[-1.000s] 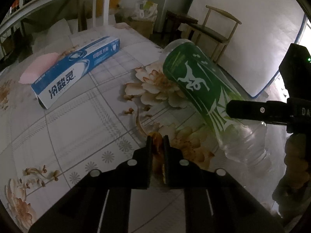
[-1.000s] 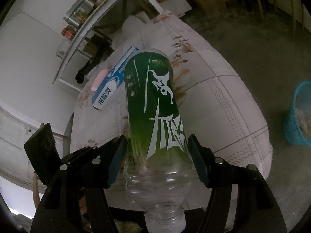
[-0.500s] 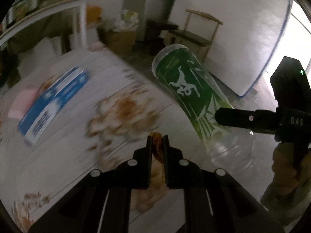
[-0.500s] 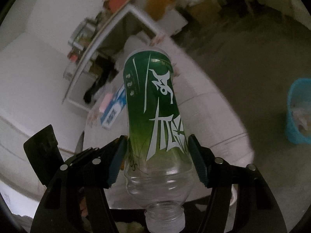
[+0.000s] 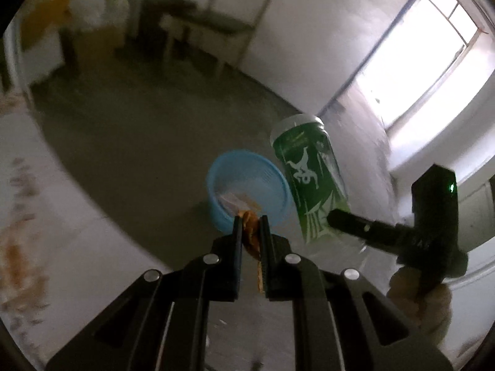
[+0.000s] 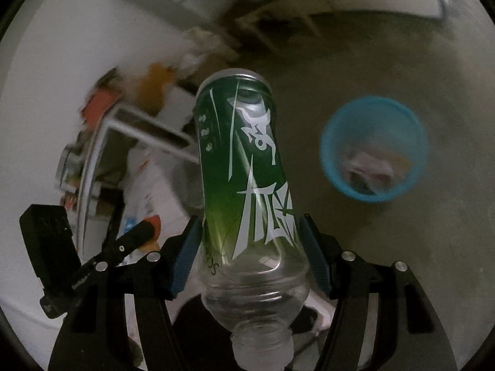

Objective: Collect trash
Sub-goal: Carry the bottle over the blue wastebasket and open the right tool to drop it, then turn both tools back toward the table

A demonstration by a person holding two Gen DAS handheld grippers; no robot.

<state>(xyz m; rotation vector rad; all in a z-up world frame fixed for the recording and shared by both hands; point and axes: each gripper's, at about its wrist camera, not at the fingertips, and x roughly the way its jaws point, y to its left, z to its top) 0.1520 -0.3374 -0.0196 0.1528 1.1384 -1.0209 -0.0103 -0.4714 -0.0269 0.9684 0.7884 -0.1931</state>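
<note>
Trash is carried: a bottle point(image 6: 247, 191) clamped in the right gripper point(image 6: 249, 256), a brown scrap point(image 5: 250, 232) pinched in the left gripper point(image 5: 251, 232). Release should wait until each is centred over the blue basket point(image 6: 417, 160) at two o'clock.

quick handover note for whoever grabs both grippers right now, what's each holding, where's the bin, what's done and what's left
Left gripper: shut on a small orange-brown scrap, pointing toward the bin.
Right gripper: shut on the green-labelled plastic bottle, uncapped neck toward the camera, base pointing away.
Blue bin: on the concrete floor, ahead of both grippers, with some trash already inside.
Done: both pieces picked up and held off the table.
Left: bring each gripper over the bin and let go of the scrap and the bottle. The views are too blurred to tell whether more trash remains on the table.
</note>
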